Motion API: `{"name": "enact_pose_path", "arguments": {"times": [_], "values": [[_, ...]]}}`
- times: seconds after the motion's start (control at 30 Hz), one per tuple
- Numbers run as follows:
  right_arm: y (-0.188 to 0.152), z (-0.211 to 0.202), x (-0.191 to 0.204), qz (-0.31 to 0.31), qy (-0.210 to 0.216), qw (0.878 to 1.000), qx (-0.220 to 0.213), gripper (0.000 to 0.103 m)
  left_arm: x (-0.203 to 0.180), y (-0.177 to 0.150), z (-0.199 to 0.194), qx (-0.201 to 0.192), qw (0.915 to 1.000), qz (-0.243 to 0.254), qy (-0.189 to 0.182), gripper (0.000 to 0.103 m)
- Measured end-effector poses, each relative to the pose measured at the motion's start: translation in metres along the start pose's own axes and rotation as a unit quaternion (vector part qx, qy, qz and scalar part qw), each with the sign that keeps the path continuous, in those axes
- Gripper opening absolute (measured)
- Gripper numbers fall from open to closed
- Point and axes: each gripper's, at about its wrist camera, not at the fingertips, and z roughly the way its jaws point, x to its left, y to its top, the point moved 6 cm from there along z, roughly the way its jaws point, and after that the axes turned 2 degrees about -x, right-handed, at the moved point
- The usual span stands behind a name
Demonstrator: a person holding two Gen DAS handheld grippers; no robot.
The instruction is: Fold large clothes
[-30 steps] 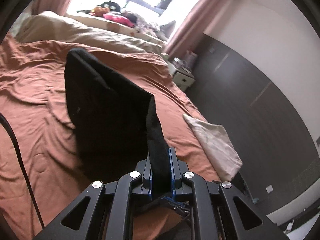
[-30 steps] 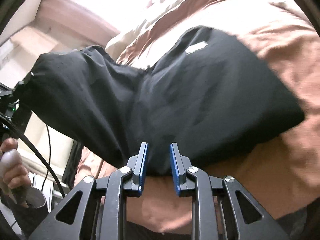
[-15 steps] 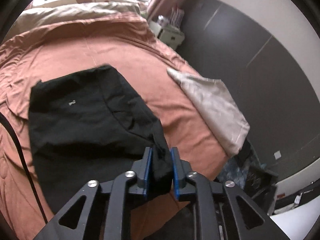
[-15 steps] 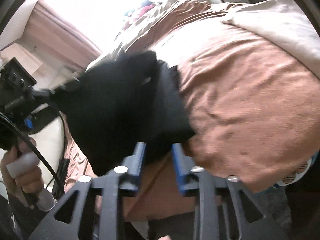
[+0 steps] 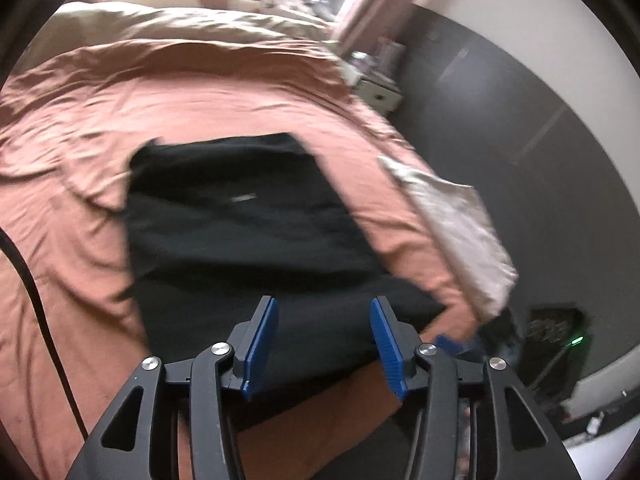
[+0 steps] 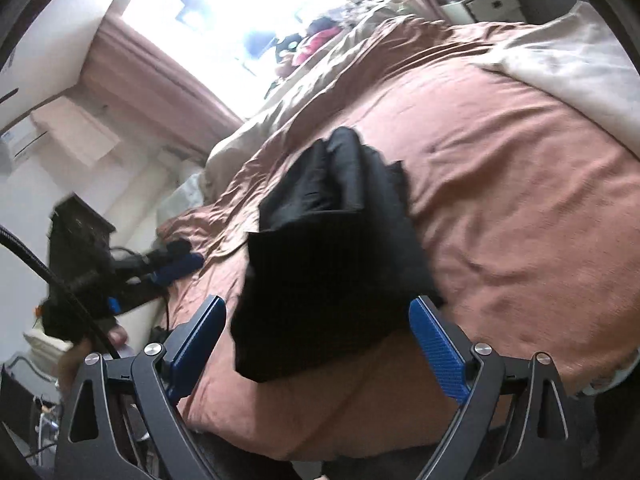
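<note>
A black garment (image 5: 248, 236) lies folded in layers on the rust-coloured bedsheet (image 5: 80, 140), near the bed's front edge. My left gripper (image 5: 322, 342) is open and empty, its blue pads just above the garment's near edge. In the right wrist view the same garment (image 6: 332, 264) lies as a dark stack. My right gripper (image 6: 320, 344) is wide open and empty, its fingers on either side of the garment's near end. The left gripper (image 6: 172, 266) also shows at the left of that view.
A beige folded cloth (image 5: 452, 220) lies on the bed's right edge. A beige duvet (image 5: 180, 20) and toys lie at the head of the bed. A white nightstand (image 5: 378, 94) and dark wardrobe (image 5: 520, 120) stand to the right. A black cable (image 5: 36, 300) hangs at left.
Both grippers held the garment and laid it down on the bed, then opened and let go. The garment now lies flat in a folded stack.
</note>
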Motion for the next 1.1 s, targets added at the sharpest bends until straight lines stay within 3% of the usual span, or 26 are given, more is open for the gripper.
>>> {"name": "enact_pose_path", "arguments": {"times": [0.1,0.27,0.33,0.37,0.5,0.6,0.8,0.97,1.1], "values": [[0.007,0.010,0.014,-0.011,0.013,1.000,-0.001,0.093,0.040,-0.015,-0.004,0.002,0.9989,-0.030,0.037,0.051],[0.018,0.038,0.012,-0.004,-0.001,1.000,0.006,0.092,0.092,-0.045,0.006,0.024,0.9923,-0.109,0.054,0.051],[0.019,0.045,0.005,0.013,0.005,1.000,0.013,0.065,0.103,-0.058,0.014,0.037,0.9890,-0.132,0.056,0.050],[0.019,0.046,0.003,0.021,0.004,1.000,0.017,0.040,0.106,-0.064,0.019,0.044,0.9876,-0.138,0.060,0.050],[0.014,0.045,-0.011,0.045,-0.014,0.999,0.014,0.016,0.098,-0.073,0.031,0.060,0.9872,-0.144,0.033,0.050],[0.011,0.038,-0.023,0.058,-0.027,0.998,0.009,0.011,0.081,-0.070,0.035,0.068,0.9892,-0.127,0.028,0.050],[0.005,0.028,-0.050,0.078,-0.054,0.995,0.007,0.010,0.045,-0.056,0.033,0.065,0.9942,-0.084,0.019,0.050],[-0.009,0.033,-0.073,0.093,-0.079,0.992,0.017,0.010,0.041,-0.063,0.045,0.078,0.9942,-0.070,0.023,0.050],[-0.004,0.022,-0.059,0.079,-0.067,0.994,0.020,0.010,0.045,-0.063,0.051,0.081,0.9941,-0.065,0.031,0.050]]}}
